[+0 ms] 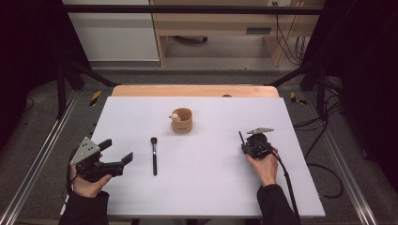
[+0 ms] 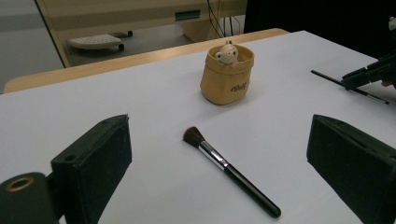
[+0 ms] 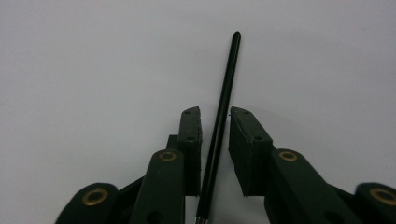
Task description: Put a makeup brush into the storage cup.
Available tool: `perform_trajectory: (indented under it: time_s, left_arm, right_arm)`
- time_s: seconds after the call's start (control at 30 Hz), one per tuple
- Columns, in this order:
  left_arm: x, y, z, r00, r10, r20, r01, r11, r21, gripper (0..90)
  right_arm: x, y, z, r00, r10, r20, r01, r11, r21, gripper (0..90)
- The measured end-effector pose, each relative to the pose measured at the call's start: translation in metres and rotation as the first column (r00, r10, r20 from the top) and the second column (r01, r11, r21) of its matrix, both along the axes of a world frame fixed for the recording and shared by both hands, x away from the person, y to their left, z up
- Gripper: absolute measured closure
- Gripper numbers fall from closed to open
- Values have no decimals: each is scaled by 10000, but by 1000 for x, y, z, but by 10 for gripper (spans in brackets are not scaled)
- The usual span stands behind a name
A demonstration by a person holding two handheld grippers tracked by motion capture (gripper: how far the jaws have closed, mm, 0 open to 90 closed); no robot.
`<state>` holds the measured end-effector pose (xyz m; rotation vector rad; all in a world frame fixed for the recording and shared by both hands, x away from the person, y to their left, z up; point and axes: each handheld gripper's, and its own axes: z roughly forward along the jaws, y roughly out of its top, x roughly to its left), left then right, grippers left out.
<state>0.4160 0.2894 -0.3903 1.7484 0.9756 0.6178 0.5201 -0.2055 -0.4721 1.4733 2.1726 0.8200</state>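
Room: dark framed bay, grey floor beyond, pale cabinets at the far wall.
Desk [image 1: 206,197]: white sheet over a wooden top, a strip of wood bare along the far edge.
Left gripper [image 1: 117,151]: held low over the near left corner of the desk, jaws spread wide, nothing between them; aimed toward the desk's middle.
Right gripper [image 1: 244,146]: held low toward the right edge, midway between near and far, pointing away from the person; jaws nearly closed with a thin brush handle between them. In the right gripper view one pad lies against the handle and a slight gap shows at the other; firm clamp or mere bracket cannot be told.
Pouch [image 1: 182,120]: small tan holder, upright at the desk's middle, toward the far edge; a small pale figure at its rim.
Powder brush [image 1: 154,155]: left of middle, lying flat, bristles toward the far edge, black handle toward the near edge; well apart from both grippers.
Thin brush [image 3: 223,107]: slim black stick lying on the sheet, running up between the right jaws, tip past them toward the far edge.
Step in hand, as judged: pick-up of the thin brush by the right gripper, grip not yet settled.
Next move, as judged: full squeeze on the handle, then a lift clear of the sheet and a carry left toward the pouch, tilted for an end-first drop inside.
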Motion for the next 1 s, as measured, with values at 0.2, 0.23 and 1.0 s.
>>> perform_trajectory:
  time_s: [0.2, 0.23, 1.0]
  left_arm:
    - [0, 0, 0, 10000, 9, 14, -9, 10000, 7, 59]
    - [0, 1, 0, 10000, 15, 16, -15, 10000, -4, 59]
    - [0, 0, 0, 10000, -22, -14, 22, 10000, 22, 59]
  right_arm:
    - [0, 0, 0, 9999, 116, -45, -116, 9999, 87, 836]
    - [0, 0, 0, 9999, 136, -43, -135, 9999, 78, 840]
    - [1, -3, 32, 9971, 713, -260, -724, 9964, -436, 629]
